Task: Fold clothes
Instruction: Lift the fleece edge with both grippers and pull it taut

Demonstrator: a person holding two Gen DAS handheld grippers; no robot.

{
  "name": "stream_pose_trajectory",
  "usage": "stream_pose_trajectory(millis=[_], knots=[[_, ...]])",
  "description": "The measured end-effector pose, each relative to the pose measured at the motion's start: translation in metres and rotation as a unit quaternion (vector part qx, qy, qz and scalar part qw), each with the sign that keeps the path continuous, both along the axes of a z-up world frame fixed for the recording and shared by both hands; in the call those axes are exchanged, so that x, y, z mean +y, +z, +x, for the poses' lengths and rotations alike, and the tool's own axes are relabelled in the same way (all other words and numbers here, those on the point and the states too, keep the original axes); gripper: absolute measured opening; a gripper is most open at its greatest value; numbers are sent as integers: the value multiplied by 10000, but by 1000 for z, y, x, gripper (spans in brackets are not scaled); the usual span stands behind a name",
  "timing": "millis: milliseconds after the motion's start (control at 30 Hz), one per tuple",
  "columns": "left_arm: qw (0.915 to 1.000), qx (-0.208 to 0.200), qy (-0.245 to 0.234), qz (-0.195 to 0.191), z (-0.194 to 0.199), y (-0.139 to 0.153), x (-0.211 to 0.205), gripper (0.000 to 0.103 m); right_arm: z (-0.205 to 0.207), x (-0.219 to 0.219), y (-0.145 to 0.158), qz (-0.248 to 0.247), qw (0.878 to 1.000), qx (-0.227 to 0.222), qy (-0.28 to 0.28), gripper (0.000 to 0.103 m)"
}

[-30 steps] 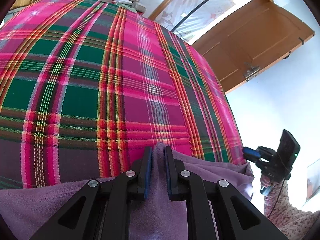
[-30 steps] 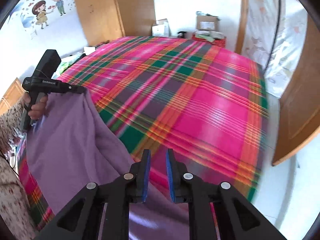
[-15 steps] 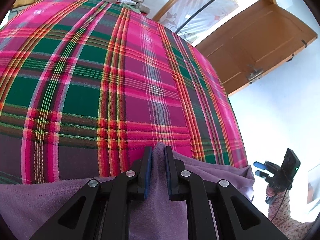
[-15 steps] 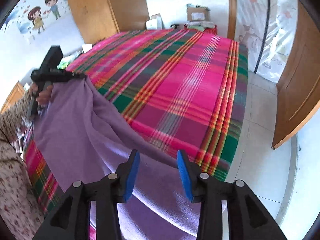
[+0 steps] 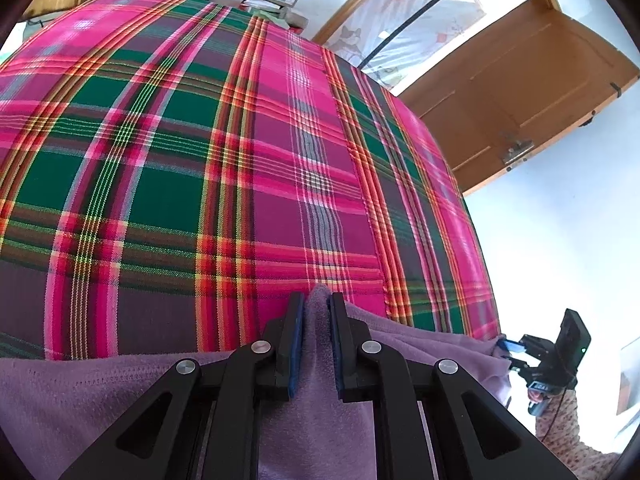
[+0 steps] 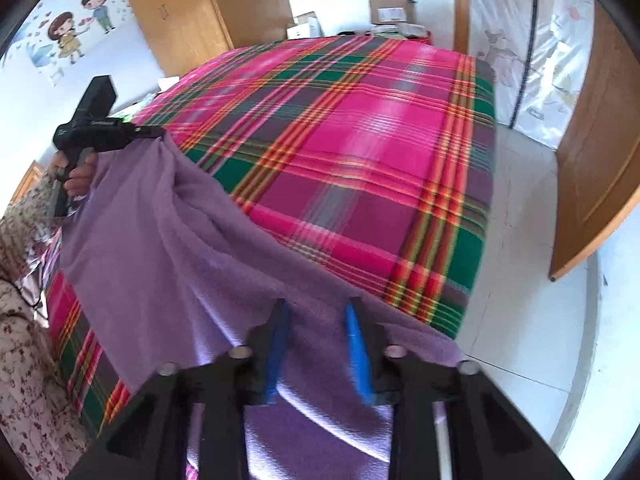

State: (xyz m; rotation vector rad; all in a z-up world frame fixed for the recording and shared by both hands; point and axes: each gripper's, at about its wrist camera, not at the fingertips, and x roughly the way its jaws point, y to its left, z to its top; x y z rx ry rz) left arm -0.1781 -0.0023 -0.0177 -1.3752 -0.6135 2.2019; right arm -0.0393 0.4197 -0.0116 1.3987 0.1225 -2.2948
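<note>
I see the plaid bed (image 5: 200, 160) bare but for the purple garment (image 6: 168, 240), draped unfolded over its near edge. My left tongs (image 5: 316, 320) pinch its edge; right tongs (image 6: 316, 344) spread. Folding barely started.

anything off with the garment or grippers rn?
One thing: the right gripper is open with the purple garment loose between its fingers, so only the left gripper pinches it. The garment hangs bunched over the bed edge.

Black hand-held gripper (image 5: 317, 312) with blue pads (image 6: 354, 354); floral sleeve (image 6: 24, 360).
</note>
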Motion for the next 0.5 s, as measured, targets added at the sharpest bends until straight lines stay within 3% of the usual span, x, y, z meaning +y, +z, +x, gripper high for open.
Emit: stream_pose_trajectory(millis=[200,400,500], knots=[[10000,10,15,-42,3,1,1,14,6,3,8,-42,9998,186,-86,5],[10000,7,27,-77,4,1,2,14,11,17,25,85,9954,700,-651,4],[10000,9,45,-88,3,1,3,14,2,15,10,249,9954,541,-756,4]])
